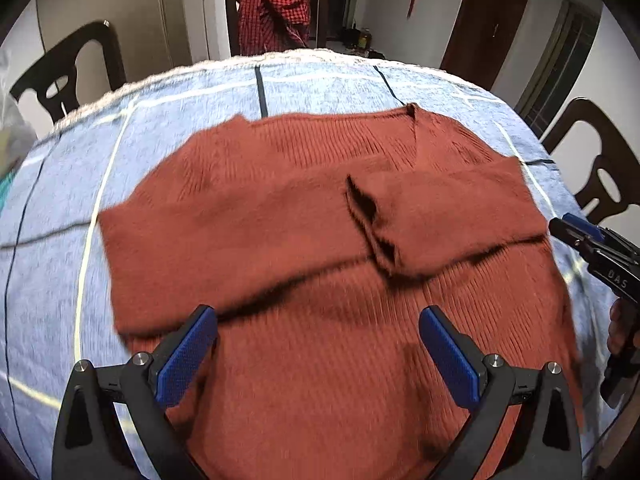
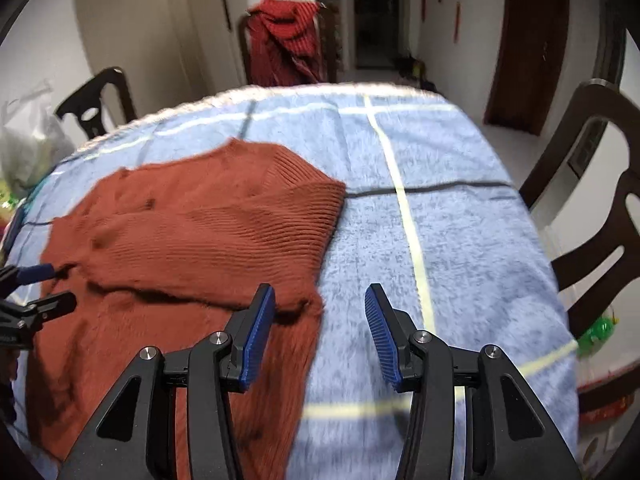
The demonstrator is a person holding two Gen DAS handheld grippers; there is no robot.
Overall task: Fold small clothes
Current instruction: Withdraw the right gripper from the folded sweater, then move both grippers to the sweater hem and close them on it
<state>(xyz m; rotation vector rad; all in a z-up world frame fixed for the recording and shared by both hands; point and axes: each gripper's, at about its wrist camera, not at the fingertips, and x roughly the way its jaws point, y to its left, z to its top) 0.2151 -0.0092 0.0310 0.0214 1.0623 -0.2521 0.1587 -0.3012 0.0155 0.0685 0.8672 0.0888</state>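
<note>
A rust sweater (image 1: 320, 240) lies on the blue checked tablecloth (image 2: 460, 240), chairs (image 2: 592, 208) around. Left gripper (image 1: 318, 344) and right gripper (image 2: 320, 332) both gape, empty.

Dim indoor light, motion blur, strong fisheye bending, dark corners.

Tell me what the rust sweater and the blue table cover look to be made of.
Rust sweater: ribbed knit, matte and fuzzy, likely wool or acrylic; fine ribs show across the body. Blue table cover: plush, towel-like cloth with pale and dark stripes, probably fleece or terry.
</note>
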